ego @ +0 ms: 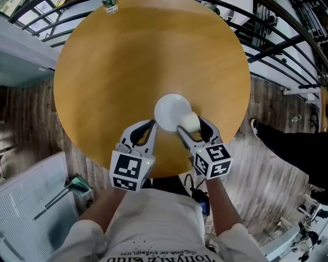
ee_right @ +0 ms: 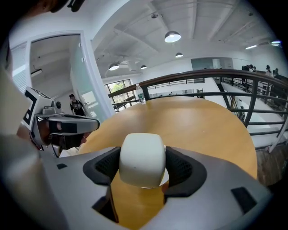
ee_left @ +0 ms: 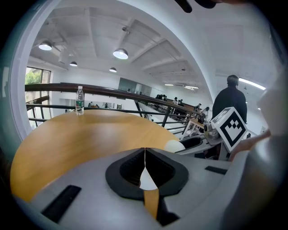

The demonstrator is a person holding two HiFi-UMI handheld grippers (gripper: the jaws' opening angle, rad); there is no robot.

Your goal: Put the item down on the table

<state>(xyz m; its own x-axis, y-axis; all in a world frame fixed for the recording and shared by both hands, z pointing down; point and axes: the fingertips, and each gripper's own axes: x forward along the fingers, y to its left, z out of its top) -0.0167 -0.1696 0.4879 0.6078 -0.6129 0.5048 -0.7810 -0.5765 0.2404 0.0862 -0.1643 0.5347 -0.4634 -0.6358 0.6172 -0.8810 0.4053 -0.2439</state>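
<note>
**Item held low over the near edge of the bench**

The right tongs [ee_right: 141,164] clamp the narrow neck of the white item [ego: 173,111]. The left tongs [ee_left: 145,158] are closed on nothing, just beside its round end. The item's long axis continues the line of the right tongs, round end pointing ahead and leftward over the bench [ego: 128,61] (contact with the surface cannot be told). Setting it down looks like the right hand's job.

Smooth wood with a soft satin sheen across the round tabletop [ego: 102,77]. Matt, smooth white shell on the item [ego: 172,111], creamier at its 4 o'clock end. Matt grey plastic on the left claw [ego: 151,125] and right claw [ego: 189,124], with ribbed black pads [ee_right: 182,168]. Grainy plank floor [ego: 25,117]; clear plastic bottle [ego: 109,6] at 12 o'clock.
</note>
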